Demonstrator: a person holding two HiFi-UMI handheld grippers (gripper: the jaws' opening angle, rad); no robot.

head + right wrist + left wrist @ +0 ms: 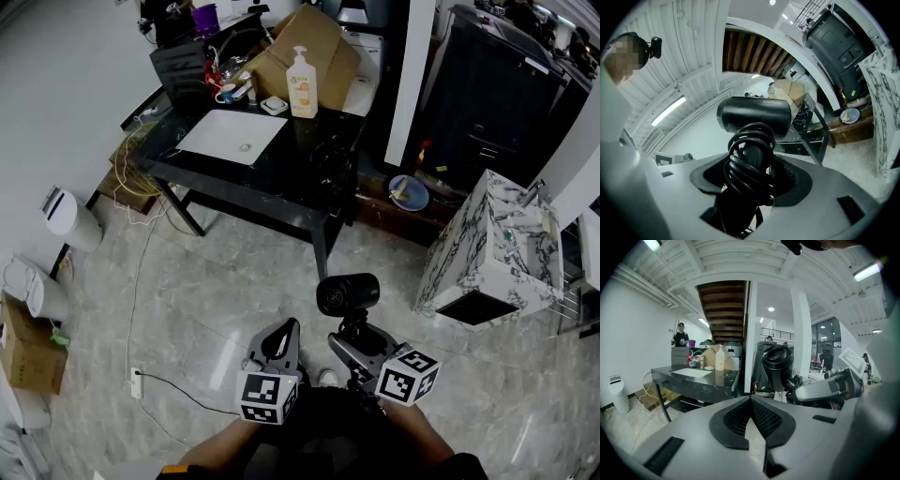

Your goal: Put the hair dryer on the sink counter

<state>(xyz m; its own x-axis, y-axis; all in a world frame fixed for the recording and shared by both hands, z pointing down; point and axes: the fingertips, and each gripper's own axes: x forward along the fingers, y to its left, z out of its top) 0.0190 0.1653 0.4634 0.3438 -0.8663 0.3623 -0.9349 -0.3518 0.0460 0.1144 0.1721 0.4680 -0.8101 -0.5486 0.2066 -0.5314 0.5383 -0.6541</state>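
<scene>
Seen from the head, a wide stretch of bare grey floor lies between the person and a black counter, whose near edge runs slantwise across the upper middle. A white sink is set into the counter's top. A soap bottle and a cardboard box stand behind the sink, towards the far edge. To the right, a marble-patterned cabinet narrows the way. To the left, a white bin stands by the wall and a thin cable trails over the floor.

The hair dryer is in the air above the floor, well apart from the counter. The right gripper holds it, with fingers clamped wide round the upright handle, which has the cord coiled round it. The barrel lies nearly level across the top, its long axis running side to side. Its round open end faces the left gripper, just beside it, whose fingers meet at their tips with nothing between them.
</scene>
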